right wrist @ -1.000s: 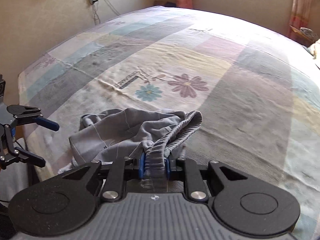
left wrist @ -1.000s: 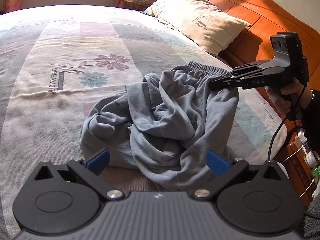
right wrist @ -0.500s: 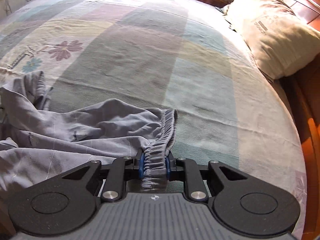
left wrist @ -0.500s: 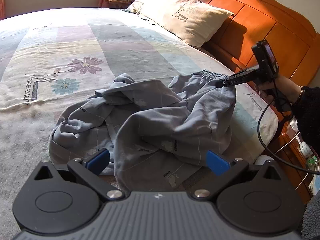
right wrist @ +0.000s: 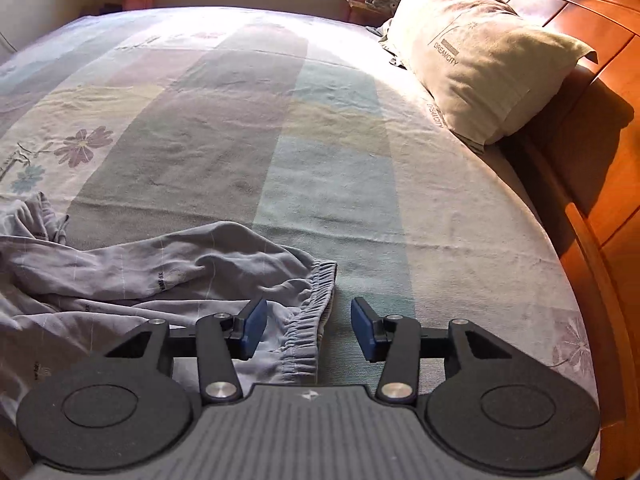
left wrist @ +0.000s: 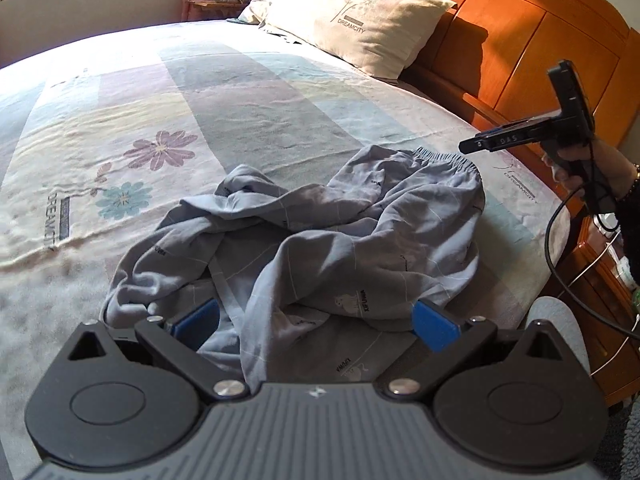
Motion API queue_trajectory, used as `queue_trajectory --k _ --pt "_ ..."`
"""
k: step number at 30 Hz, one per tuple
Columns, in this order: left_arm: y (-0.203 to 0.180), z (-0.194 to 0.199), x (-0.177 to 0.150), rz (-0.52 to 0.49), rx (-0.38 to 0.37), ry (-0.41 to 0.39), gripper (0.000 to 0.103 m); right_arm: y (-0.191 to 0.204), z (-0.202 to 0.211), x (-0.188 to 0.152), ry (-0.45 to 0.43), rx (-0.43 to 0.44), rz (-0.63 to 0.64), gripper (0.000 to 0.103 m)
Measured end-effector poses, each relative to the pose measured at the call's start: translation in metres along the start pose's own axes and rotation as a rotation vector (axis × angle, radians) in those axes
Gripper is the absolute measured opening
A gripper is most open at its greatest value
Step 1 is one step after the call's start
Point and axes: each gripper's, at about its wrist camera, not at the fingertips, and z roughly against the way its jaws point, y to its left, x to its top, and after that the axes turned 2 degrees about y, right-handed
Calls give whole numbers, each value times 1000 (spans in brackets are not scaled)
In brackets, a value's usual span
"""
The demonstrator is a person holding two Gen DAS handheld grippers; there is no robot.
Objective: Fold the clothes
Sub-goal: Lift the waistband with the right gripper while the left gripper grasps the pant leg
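Both my grippers — left (left wrist: 314, 322), right (right wrist: 308, 328) — gape, empty; crumpled trousers (left wrist: 320, 232) risk multi-layer pinches, skewing folds.

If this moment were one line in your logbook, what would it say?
task: fold clothes | grey pants: crumpled on bed | left hand-held gripper: open over pants | right hand-held gripper: open at waistband | fold: not started

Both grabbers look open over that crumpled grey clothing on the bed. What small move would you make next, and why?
Probably close the left gripper on the cloth between its open fingers. The grey trousers lie bunched on the bed, and the right gripper hangs open over the waistband, holding nothing, so nothing can be spread flat yet.
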Motion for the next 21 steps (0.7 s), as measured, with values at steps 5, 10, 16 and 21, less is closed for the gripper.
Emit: queue_trajectory --k 5,10,16,21 --pt "-11 -18 28 -220 70 -34 102 26 23 -30 -75 105 52 52" --pt "-5 -47 57 -327 82 38 73 50 32 -59 -137 175 54 52" --pt "-1 -78 73 -482 129 142 57 62 29 -72 -150 207 92 52" --pt "-9 -98 63 -631 174 207 44 58 31 -74 -190 271 59 52"
